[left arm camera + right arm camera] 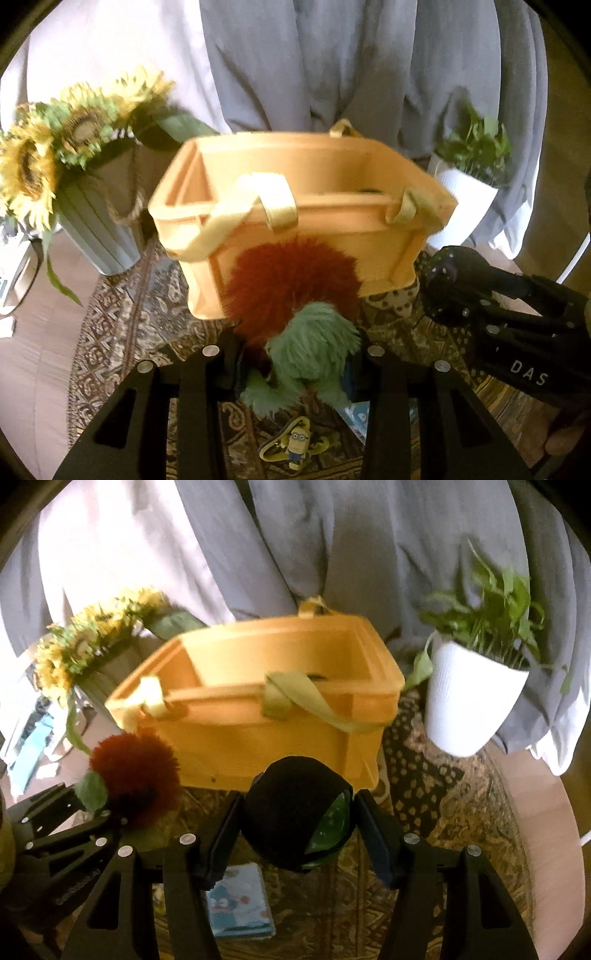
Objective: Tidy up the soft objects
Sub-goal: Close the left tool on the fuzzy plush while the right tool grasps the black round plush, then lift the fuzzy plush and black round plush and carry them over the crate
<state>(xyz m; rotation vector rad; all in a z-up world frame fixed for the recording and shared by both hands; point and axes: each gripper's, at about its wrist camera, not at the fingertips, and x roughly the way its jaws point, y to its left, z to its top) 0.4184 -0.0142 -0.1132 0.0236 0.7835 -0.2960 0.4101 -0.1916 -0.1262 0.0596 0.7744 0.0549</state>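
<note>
My left gripper (295, 363) is shut on a fluffy toy with a red pompom head (291, 280) and a green furry body (314, 350). It hangs above the patterned rug, in front of the orange fabric basket (369, 236). My right gripper (295, 830) is shut on a black soft ball with a green patch (295, 812), just before the same orange basket (236, 749). In the right wrist view the red pompom (136, 771) and the left gripper show at the lower left. The basket is open at the top, and its yellow handles (240, 218) droop over the near rim.
A vase of sunflowers (55, 147) stands left of the basket and a white pot with a green plant (476, 698) right of it. Grey curtains hang behind. On the rug (122, 314) lie a yellow Minion figure (295, 441), a blue picture card (240, 904) and a spotted soft thing (395, 301).
</note>
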